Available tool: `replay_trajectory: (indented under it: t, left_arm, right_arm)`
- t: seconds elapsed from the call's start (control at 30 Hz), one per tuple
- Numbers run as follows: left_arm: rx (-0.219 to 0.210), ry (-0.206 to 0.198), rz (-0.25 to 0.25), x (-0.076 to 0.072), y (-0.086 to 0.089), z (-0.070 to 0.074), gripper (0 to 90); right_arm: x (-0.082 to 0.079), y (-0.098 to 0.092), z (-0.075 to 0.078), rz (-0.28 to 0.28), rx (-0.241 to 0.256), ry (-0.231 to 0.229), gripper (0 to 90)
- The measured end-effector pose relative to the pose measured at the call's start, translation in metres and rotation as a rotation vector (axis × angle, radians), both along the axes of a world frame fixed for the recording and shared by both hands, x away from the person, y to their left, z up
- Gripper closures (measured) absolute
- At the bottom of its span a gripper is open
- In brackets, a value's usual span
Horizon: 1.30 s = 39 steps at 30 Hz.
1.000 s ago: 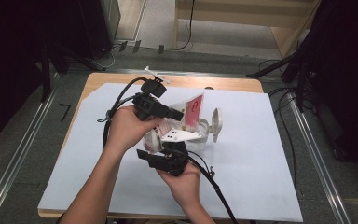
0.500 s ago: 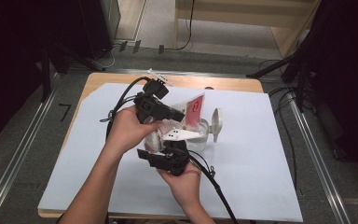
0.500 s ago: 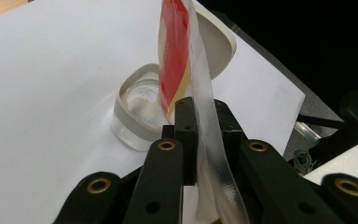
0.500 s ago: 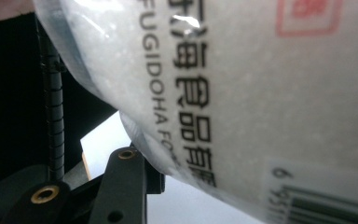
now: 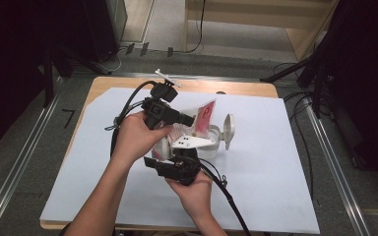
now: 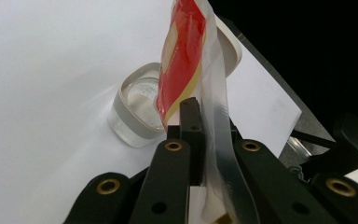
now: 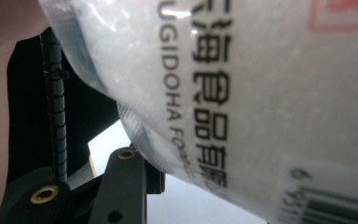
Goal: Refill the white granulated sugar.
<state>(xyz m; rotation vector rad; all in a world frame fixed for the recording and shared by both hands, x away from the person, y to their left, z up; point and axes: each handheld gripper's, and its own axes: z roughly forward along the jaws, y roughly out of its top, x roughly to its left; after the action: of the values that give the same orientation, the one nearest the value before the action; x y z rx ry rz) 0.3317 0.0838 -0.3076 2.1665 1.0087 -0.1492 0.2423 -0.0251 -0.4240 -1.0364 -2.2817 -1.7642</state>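
the left claw (image 6: 200, 140) is clamped on the red-printed sachet (image 6: 184, 56), just above the open clear jar (image 6: 137, 109). the right claw (image 5: 187, 160) grips its lower end; a tug could spill granules beside the jar.

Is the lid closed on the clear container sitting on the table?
No: in the high view the clear container is open on the white sheet, with its lid standing up at its right side.
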Motion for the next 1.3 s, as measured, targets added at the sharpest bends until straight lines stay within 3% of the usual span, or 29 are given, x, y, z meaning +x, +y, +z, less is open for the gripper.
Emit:
replay_trajectory:
  t: [0.27,0.47,0.73,1.3]
  left_arm:
    - [0.012,-0.005,-0.004,-0.0003,-0.001,0.0004,89.6]
    - [-0.012,-0.004,0.009,0.0003,-0.0017,0.0017,88.0]
    - [-0.011,-0.007,0.008,0.0008,-0.0012,0.0018,88.0]
    - [-0.014,-0.016,0.01,0.0003,-0.0011,0.0021,88.1]
  right_arm:
    - [-0.0006,0.0003,0.0005,0.008,-0.001,0.007,63.4]
    - [-0.0002,-0.0007,0.0023,0.013,0.023,0.022,63.5]
    - [0.0003,0.0005,0.0028,0.017,0.034,0.036,63.5]
    - [-0.001,0.0025,0.0029,0.009,0.007,0.006,63.6]
